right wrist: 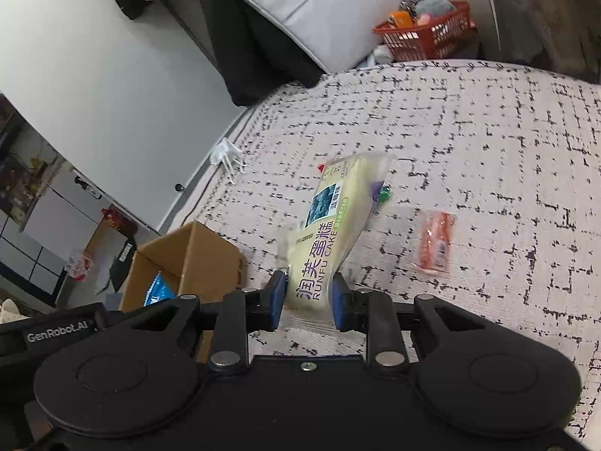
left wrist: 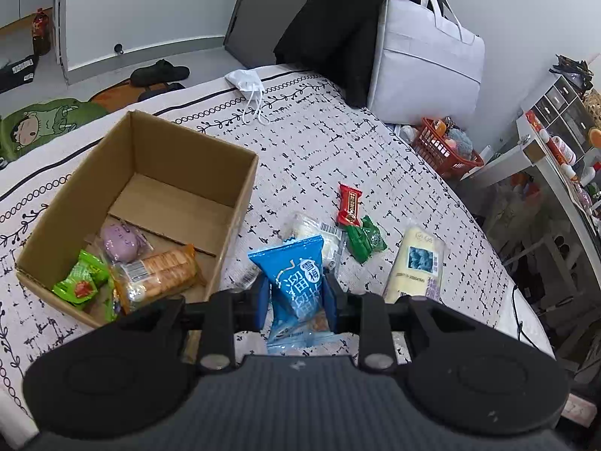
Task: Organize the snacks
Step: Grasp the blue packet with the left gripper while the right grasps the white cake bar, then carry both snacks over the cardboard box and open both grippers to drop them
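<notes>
My left gripper [left wrist: 297, 295] is shut on a blue snack pouch [left wrist: 296, 274], held just right of the open cardboard box [left wrist: 240, 195]. The box holds a purple bun pack [left wrist: 122, 242], a cracker pack [left wrist: 159, 274] and a green packet [left wrist: 80, 282]. My right gripper [right wrist: 308, 298] is shut on a pale yellow cake pack [right wrist: 332, 225] and holds it above the bed. The cake pack [left wrist: 415, 263] also shows in the left wrist view. A red candy [left wrist: 349, 205], a green candy [left wrist: 366, 238] and a white wrapped pack [left wrist: 315, 231] lie on the bedspread. An orange sausage pack [right wrist: 435, 242] lies to the right.
The patterned bedspread [left wrist: 319, 143] covers the bed. A white drawstring bag [left wrist: 248, 82], black clothing [left wrist: 349, 30] and a white tote bag [left wrist: 428, 60] sit at the far end. A red basket [left wrist: 443, 150] and a white desk [left wrist: 541, 161] stand at the right. The box [right wrist: 188, 259] shows at lower left in the right wrist view.
</notes>
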Available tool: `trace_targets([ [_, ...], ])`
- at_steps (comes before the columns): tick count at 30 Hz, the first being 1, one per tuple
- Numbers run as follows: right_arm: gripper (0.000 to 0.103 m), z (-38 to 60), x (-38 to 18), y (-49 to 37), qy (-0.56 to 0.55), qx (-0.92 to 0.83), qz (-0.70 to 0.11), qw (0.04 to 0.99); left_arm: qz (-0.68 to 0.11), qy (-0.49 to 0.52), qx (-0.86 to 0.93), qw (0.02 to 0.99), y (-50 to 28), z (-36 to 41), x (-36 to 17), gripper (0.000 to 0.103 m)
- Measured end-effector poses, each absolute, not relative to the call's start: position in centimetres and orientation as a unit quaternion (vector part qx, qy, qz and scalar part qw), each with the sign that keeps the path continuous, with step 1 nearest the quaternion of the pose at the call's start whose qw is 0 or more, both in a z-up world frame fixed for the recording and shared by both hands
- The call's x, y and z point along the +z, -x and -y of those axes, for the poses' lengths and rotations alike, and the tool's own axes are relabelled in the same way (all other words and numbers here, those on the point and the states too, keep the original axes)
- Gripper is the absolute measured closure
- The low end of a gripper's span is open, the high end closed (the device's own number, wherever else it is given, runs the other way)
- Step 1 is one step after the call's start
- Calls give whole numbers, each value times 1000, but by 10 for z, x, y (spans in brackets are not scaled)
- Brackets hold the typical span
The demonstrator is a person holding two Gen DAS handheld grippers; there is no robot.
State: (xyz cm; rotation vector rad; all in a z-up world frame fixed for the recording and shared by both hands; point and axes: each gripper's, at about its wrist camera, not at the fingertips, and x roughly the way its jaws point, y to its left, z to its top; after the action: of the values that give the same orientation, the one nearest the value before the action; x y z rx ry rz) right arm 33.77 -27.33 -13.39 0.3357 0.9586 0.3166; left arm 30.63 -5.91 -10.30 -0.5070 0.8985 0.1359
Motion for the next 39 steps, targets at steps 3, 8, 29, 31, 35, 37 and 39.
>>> trace_targets([
  [3,78,270,-130,-336,-158,156,-453,863,-428,239,64,869,-306,55,-100,74],
  [8,78,259,-122,-332,-152,168,-445,866,-425,240,66,870,-305,41,-97,74],
  [29,78,171,-109,-318,-101,201,-429,875,-431,232,48,871,-306,-40,-100,74],
  [31,78,160,-108,-316,-92,207,-428,875,-432,236,47,869,-305,-48,-103,74],
  [35,78,143,-109,-313,-79,217,-428,874,-432,243,46,867,-307,-65,-109,74],
  [37,78,134,-112,-313,-72,218,-430,873,-434,252,47,864,-308,-75,-112,74],
  [39,78,126,-115,-312,-67,219,-434,871,-434,259,49,862,-310,-83,-116,74],
])
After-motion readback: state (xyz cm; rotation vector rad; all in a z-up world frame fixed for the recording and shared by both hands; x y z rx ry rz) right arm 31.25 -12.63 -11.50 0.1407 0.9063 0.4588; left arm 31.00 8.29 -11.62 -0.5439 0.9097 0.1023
